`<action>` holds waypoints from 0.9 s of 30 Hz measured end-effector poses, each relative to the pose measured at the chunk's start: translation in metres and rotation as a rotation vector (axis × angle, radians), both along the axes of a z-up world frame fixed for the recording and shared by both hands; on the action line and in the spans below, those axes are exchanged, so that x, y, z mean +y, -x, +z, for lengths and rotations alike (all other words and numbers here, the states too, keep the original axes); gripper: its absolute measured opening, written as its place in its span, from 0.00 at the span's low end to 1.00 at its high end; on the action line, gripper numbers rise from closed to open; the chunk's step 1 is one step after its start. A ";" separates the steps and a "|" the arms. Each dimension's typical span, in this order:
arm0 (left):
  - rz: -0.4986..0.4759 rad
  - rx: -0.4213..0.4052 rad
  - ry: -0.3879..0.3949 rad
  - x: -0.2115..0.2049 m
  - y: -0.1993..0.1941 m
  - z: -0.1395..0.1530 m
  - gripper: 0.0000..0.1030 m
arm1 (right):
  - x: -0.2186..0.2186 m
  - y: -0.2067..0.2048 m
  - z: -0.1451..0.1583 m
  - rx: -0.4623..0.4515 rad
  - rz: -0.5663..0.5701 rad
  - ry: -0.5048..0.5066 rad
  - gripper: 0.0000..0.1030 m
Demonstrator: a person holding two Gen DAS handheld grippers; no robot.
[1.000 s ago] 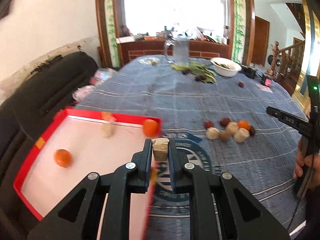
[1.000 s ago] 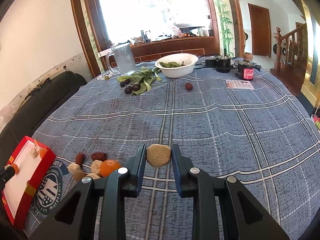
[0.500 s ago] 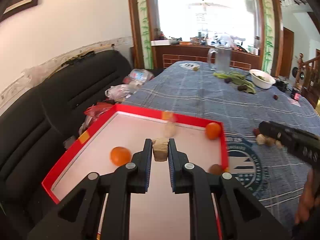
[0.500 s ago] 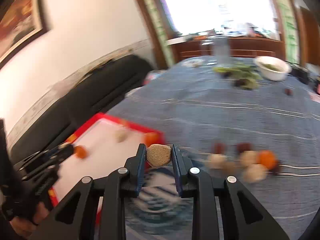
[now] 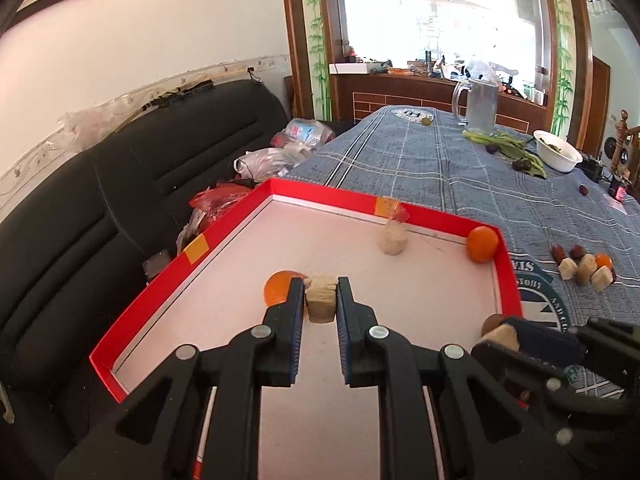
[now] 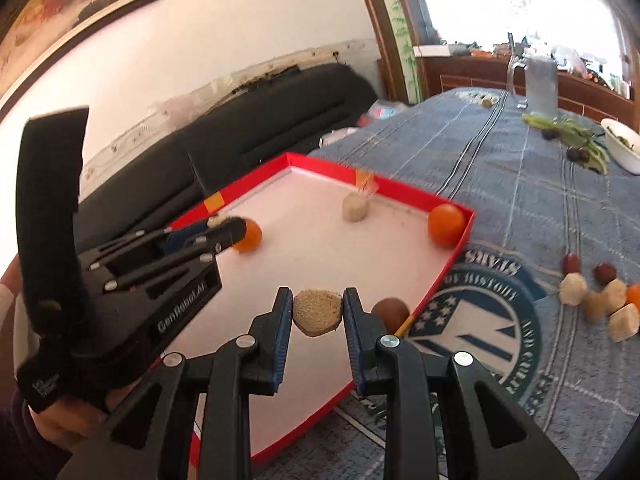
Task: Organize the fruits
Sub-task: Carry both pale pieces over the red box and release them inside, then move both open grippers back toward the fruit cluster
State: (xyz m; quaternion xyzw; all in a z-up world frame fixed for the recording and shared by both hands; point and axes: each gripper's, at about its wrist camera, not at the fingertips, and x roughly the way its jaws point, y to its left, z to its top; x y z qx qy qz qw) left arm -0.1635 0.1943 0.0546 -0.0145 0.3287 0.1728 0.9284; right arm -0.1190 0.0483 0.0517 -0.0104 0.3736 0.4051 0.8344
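Both carrying over the red tray. Left tongs clamped tight on a beige chunk, low above the tray floor beside an orange. Right tongs pinching a round tan piece near the tray's edge. Next, probably: lower, release inside.

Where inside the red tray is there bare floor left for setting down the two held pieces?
The red tray is bare in its middle, between the near orange, the beige piece and the corner orange. Its near end is bare too. Outside it, the fruit pile crowds the cloth.
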 end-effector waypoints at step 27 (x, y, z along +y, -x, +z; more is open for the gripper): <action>0.058 0.056 -0.002 0.006 0.005 -0.008 0.55 | -0.037 0.001 0.004 0.019 -0.045 -0.087 0.48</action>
